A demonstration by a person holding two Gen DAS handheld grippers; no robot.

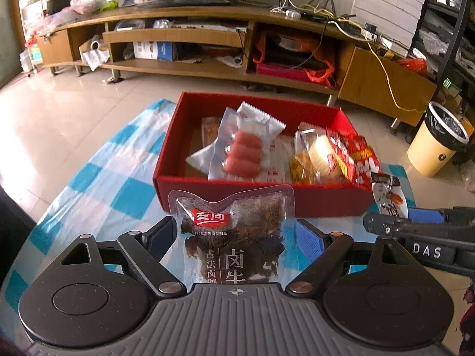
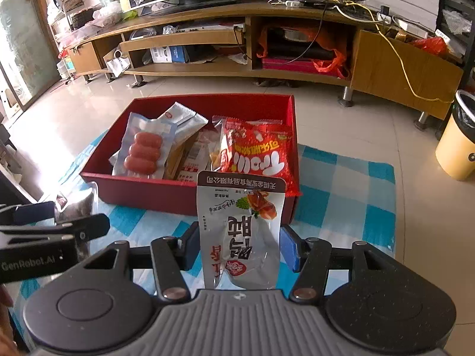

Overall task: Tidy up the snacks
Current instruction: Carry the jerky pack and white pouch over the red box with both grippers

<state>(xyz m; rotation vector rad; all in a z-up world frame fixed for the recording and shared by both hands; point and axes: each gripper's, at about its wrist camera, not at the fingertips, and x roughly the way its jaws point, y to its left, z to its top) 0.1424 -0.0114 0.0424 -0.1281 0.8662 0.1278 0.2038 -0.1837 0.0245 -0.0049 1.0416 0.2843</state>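
A clear vacuum packet of dark braised beef (image 1: 234,237) with a red label hangs between the fingers of my left gripper (image 1: 234,231), which is shut on it just in front of the red box (image 1: 326,201). My right gripper (image 2: 240,240) is shut on a white snack pouch (image 2: 240,231), held upright before the box's near wall (image 2: 142,191). Inside the box lie a sausage pack (image 1: 242,154), a red snack bag (image 2: 255,151) and other wrapped snacks. Each gripper shows at the edge of the other's view, the right one (image 1: 409,222) and the left one (image 2: 53,222).
The box stands on a blue and white checked cloth (image 2: 341,195) on a low table. Beyond is tiled floor, a long wooden TV stand (image 1: 207,68) with clutter and cables, and a yellow waste bin (image 1: 436,142) at the right.
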